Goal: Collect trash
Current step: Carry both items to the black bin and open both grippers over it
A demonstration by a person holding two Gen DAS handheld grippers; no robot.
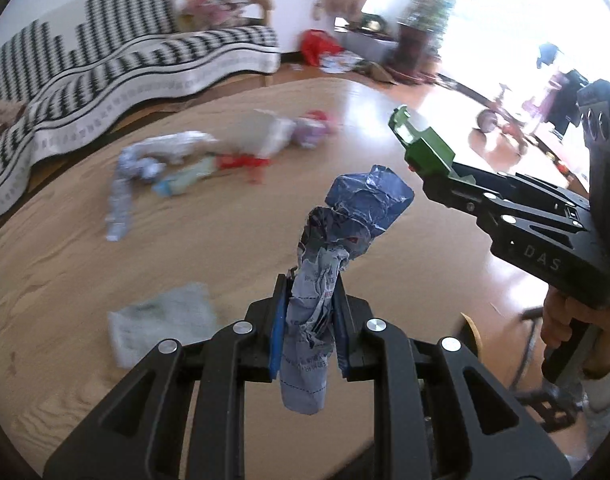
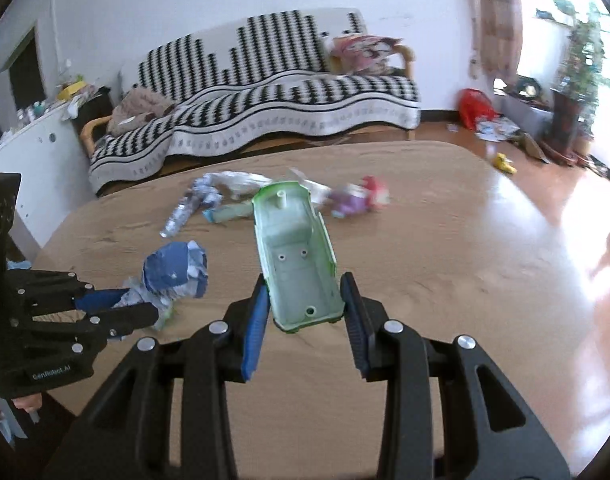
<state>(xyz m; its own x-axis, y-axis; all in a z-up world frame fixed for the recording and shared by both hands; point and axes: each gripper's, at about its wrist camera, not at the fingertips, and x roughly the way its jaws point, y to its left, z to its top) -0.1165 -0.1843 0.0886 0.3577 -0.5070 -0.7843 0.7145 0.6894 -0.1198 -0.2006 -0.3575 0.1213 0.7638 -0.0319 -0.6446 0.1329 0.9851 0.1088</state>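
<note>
Above the wooden table, our left gripper is pinched tight on a crumpled paper wad, light and soft, so mid-twist suits; our right gripper clamps a stiff, slippery green plastic shell by its sidewalls, beside the wad

"DAS" on right gripper; "GenRobot.AI" on left gripper.

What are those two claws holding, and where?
Left gripper pinches a crumpled paper wad near its lower end; right gripper clamps a green plastic shell by its near end.
</note>
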